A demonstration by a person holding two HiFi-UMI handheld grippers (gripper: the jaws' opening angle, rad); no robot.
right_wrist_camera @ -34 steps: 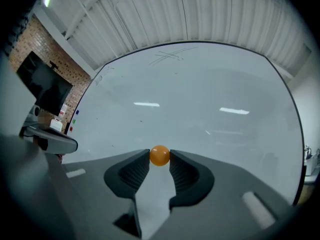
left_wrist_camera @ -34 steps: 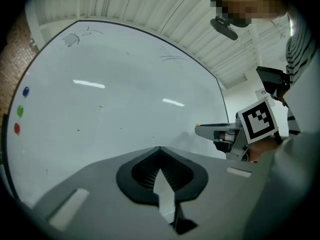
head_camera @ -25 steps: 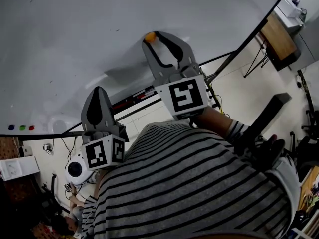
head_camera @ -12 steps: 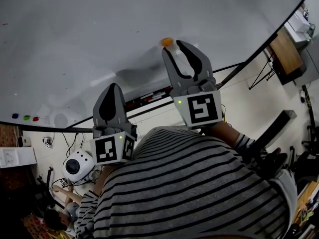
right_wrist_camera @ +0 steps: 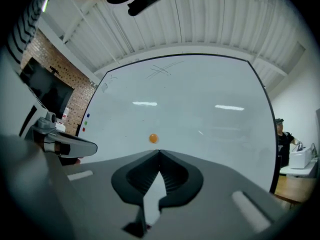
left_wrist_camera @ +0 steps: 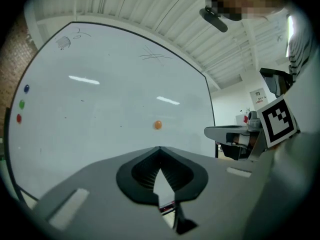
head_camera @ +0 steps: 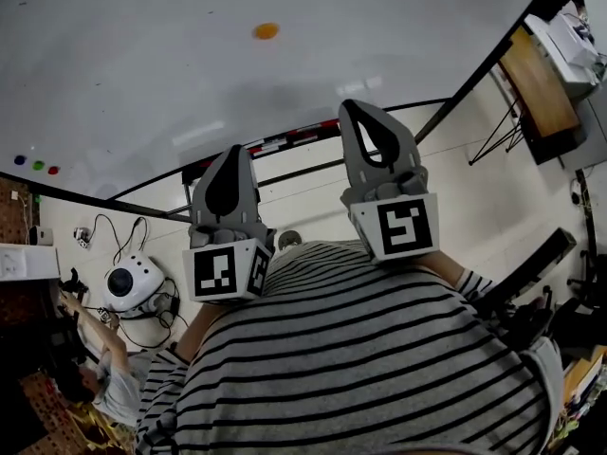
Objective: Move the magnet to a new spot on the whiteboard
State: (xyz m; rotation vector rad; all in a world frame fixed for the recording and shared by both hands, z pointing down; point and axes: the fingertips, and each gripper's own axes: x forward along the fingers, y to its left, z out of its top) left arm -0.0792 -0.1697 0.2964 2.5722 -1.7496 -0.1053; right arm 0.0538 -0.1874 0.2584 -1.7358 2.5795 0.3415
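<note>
Item: orange magnet [head_camera: 266, 31], stuck alone on whiteboard [head_camera: 123, 64], well apart from me. My right gripper [head_camera: 354, 109]: jaws closing tip to tip, empty. My left gripper [head_camera: 237, 152]: jaws together, empty. Step: placement judged done. Next: hold clear.

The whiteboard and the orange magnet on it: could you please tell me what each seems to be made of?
The whiteboard looks like a glossy white coated sheet, probably steel, since the orange magnet clings to it. Ceiling lights are mirrored in its surface. The orange magnet looks like a small, smooth, plastic-capped disc, though it is too small to be sure.
</note>
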